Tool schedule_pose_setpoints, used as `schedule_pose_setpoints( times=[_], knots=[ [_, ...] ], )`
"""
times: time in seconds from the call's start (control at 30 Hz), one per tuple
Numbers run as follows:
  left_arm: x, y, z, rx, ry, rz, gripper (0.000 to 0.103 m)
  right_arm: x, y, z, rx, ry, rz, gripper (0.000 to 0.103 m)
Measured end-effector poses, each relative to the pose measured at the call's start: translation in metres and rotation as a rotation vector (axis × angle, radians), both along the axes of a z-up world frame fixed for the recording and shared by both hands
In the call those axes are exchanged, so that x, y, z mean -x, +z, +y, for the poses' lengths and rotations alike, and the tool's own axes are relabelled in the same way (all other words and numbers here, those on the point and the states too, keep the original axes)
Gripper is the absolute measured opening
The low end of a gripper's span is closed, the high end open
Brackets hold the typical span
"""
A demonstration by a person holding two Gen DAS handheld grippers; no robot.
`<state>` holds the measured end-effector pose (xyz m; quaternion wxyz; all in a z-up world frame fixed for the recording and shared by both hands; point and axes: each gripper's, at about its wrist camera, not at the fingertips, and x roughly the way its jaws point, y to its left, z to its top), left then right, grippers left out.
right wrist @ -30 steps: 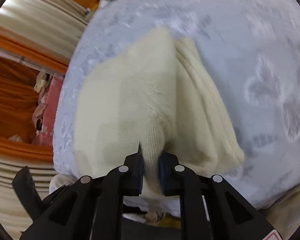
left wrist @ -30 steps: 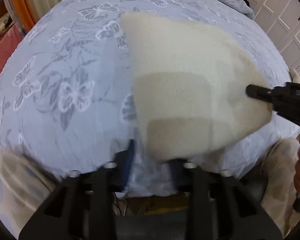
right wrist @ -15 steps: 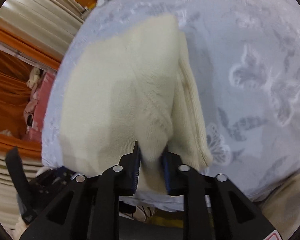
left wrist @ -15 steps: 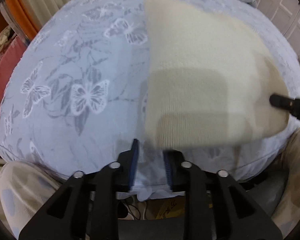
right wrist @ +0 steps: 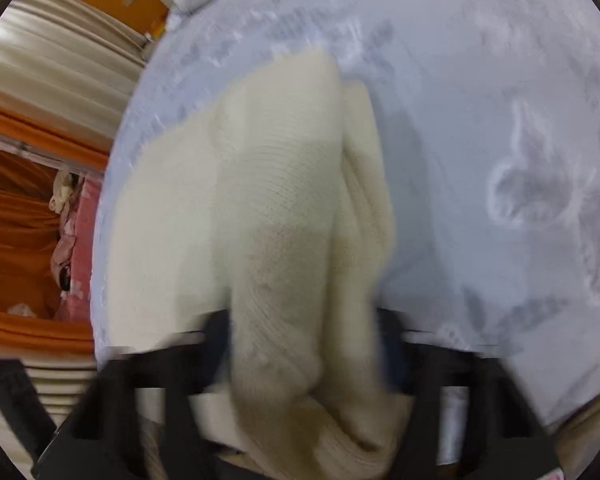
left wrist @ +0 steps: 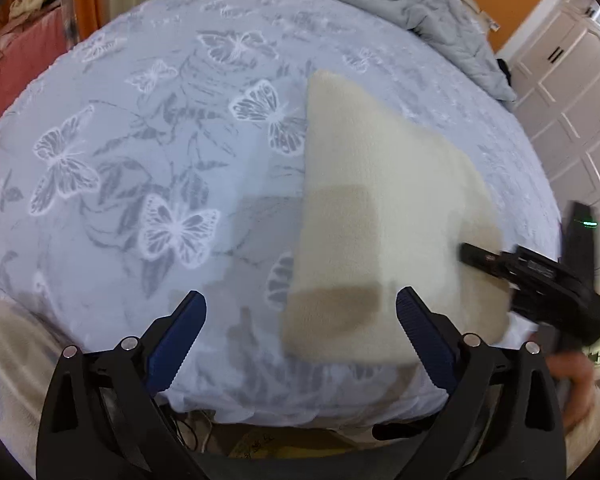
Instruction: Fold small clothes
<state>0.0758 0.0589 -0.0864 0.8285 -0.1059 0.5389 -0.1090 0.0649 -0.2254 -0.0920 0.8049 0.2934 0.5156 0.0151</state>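
Both wrist views close over bedspread [left wrist: 148, 184]

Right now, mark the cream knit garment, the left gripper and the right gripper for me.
cream knit garment [left wrist: 380, 208]: left wrist view, middle of its top layer.
left gripper [left wrist: 300, 320]: left wrist view, midway between its spread blue fingertips.
right gripper [left wrist: 466, 252]: left wrist view, black fingertip over the garment's right edge.

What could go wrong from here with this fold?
1. The cream knit garment lies near the front edge of the bed; a tug could drag it off.
2. The right gripper is blurred with knit bunched between its fingers, so it may snag.
3. The left gripper is open and holds nothing, so nothing anchors the fold.
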Motion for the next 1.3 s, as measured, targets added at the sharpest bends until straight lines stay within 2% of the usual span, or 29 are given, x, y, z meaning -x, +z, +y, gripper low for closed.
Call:
schedule_pose_setpoints(
  times=[0.07, 0.13, 0.17, 0.2, 0.23, 0.27, 0.3, 0.37, 0.47, 0.5, 0.53, 0.6, 0.63, 0.67, 0.73, 0.8, 0.9, 0.97, 1.03, 1.13, 1.17, 1.2, 1.23, 1.3],
  knots=[
    [-0.003, 0.002, -0.008, -0.022, -0.015, -0.014, 0.093, 0.009, 0.025, 0.001, 0.036, 0.026, -0.084, 0.025],
    [-0.002, 0.004, -0.022, -0.071, -0.067, -0.044, 0.094, 0.018, 0.03, 0.002, 0.114, 0.047, -0.088, 0.025],
    [0.0, 0.002, -0.032, -0.115, -0.105, -0.055, 0.094, 0.019, 0.018, 0.001, 0.13, 0.045, -0.05, 0.026],
    [0.0, -0.002, -0.039, -0.146, -0.128, -0.056, 0.095, 0.02, -0.007, -0.005, 0.133, 0.034, 0.02, 0.027],
    [0.003, -0.006, -0.046, -0.174, -0.156, -0.057, 0.095, 0.02, -0.023, -0.012, 0.118, 0.021, 0.055, 0.033],
    [0.006, -0.011, -0.055, -0.206, -0.189, -0.063, 0.095, 0.023, -0.031, -0.019, 0.078, -0.015, 0.051, 0.037],
    [0.008, -0.014, -0.06, -0.231, -0.198, -0.072, 0.095, 0.027, -0.031, -0.027, 0.025, -0.059, 0.044, 0.047],
    [0.014, -0.011, -0.067, -0.301, -0.202, -0.118, 0.095, 0.033, -0.016, -0.036, -0.014, -0.12, 0.046, 0.049],
    [0.017, -0.004, -0.069, -0.341, -0.213, -0.141, 0.094, 0.041, 0.032, -0.029, 0.11, -0.095, -0.057, 0.048],
    [0.018, -0.003, -0.069, -0.357, -0.214, -0.15, 0.094, 0.044, 0.044, -0.025, 0.133, -0.077, -0.085, 0.045],
    [0.019, -0.003, -0.069, -0.366, -0.214, -0.152, 0.094, 0.048, 0.053, -0.022, 0.143, -0.054, -0.109, 0.043],
    [0.018, -0.003, -0.069, -0.367, -0.207, -0.144, 0.094, 0.047, 0.054, -0.012, 0.149, 0.003, -0.106, 0.039],
    [0.017, -0.003, -0.069, -0.362, -0.199, -0.138, 0.094, 0.043, 0.045, -0.005, 0.181, 0.027, -0.081, 0.03],
    [0.016, -0.004, -0.067, -0.354, -0.187, -0.125, 0.094, 0.035, 0.035, 0.001, 0.207, 0.045, -0.047, 0.029],
    [0.014, -0.005, -0.066, -0.34, -0.169, -0.103, 0.095, 0.017, -0.01, 0.01, 0.255, 0.085, 0.085, 0.028],
    [0.011, -0.009, -0.064, -0.322, -0.166, -0.072, 0.095, 0.011, -0.019, 0.011, 0.256, 0.07, 0.078, 0.03],
    [0.01, -0.009, -0.064, -0.326, -0.148, -0.069, 0.095, -0.001, -0.005, 0.005, 0.224, 0.057, 0.102, 0.034],
    [0.009, -0.009, -0.063, -0.326, -0.144, -0.064, 0.095, 0.0, 0.003, 0.005, 0.249, 0.054, 0.076, 0.035],
    [0.01, -0.009, -0.063, -0.328, -0.141, -0.062, 0.095, 0.002, 0.01, 0.003, 0.267, 0.028, 0.046, 0.048],
    [0.011, -0.009, -0.064, -0.333, -0.139, -0.065, 0.096, -0.007, -0.003, 0.006, 0.243, 0.046, 0.078, 0.051],
    [0.011, -0.009, -0.063, -0.334, -0.138, -0.064, 0.096, -0.012, -0.006, 0.009, 0.235, 0.053, 0.078, 0.045],
    [0.01, -0.009, -0.064, -0.334, -0.136, -0.061, 0.096, -0.015, -0.004, 0.011, 0.218, 0.063, 0.067, 0.024],
    [0.01, -0.009, -0.064, -0.333, -0.134, -0.06, 0.096, -0.021, 0.003, 0.014, 0.194, 0.082, 0.055, 0.015],
    [0.008, -0.006, -0.063, -0.343, -0.133, -0.063, 0.096, -0.024, 0.024, 0.023, 0.212, 0.109, -0.015, 0.014]
  ],
)
